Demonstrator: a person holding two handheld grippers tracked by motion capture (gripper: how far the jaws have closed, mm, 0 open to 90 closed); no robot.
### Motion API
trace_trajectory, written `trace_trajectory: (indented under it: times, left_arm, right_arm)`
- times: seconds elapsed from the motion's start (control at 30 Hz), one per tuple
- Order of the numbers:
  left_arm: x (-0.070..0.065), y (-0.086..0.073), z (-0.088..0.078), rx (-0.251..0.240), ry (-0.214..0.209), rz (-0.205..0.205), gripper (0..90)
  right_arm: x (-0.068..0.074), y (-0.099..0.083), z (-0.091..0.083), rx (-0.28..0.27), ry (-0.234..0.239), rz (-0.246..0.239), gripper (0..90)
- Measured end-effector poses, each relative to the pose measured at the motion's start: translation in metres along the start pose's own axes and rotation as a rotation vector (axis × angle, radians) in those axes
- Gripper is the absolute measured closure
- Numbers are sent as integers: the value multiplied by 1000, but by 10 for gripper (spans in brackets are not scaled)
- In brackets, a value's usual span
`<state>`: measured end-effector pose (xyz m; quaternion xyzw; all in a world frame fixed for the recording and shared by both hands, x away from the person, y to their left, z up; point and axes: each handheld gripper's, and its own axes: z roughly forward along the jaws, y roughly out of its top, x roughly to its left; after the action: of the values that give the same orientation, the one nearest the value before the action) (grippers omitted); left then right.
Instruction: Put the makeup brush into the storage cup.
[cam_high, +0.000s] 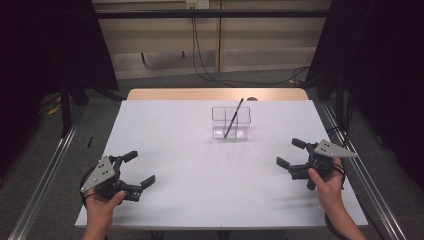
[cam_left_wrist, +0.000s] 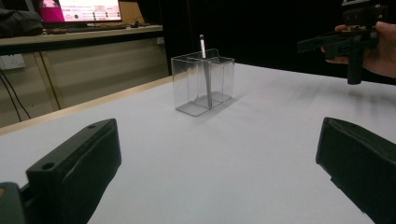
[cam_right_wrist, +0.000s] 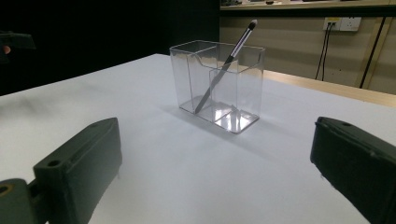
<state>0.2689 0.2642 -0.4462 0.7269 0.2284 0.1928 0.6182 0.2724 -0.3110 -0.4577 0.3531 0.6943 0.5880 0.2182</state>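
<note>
Both my left hand-held gripper (cam_high: 138, 170) and right hand-held gripper (cam_high: 291, 153) are open, empty, at the table (cam_high: 190, 165) near corners. The pen (cam_high: 233, 118), leaning in the clear holder (cam_high: 230, 122) near the far edge, seems light, stiff and slippery; I would pinch its upper end.

1. No text, label, brand or number can be read on the desk (cam_high: 200, 165), the clear box (cam_high: 230, 122) or the pen (cam_high: 233, 118).
2. The monitor (cam_left_wrist: 79, 10) at the top left of the left gripper view shows a pink and white screen with lines of writing, too small and blurred to read.
3. The wall sockets (cam_right_wrist: 339, 23) in the right gripper view, and the socket (cam_left_wrist: 11, 61) in the left gripper view, bear no legible marking.
4. The grey plates on the left tool (cam_high: 136, 170) and the right tool (cam_high: 290, 153) carry holes only, no lettering.
</note>
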Motion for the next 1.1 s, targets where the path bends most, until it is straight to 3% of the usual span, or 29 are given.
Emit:
trace_trajectory:
  times: [0.9,1.1]
  left_arm:
    - [0,0,2,4,-4,1,0]
    - [0,0,2,1,-2,1,0]
  right_arm:
    - [5,-8,-24,19,-5,-17,17]
    - [6,-7,-27,3,-2,-18,17]
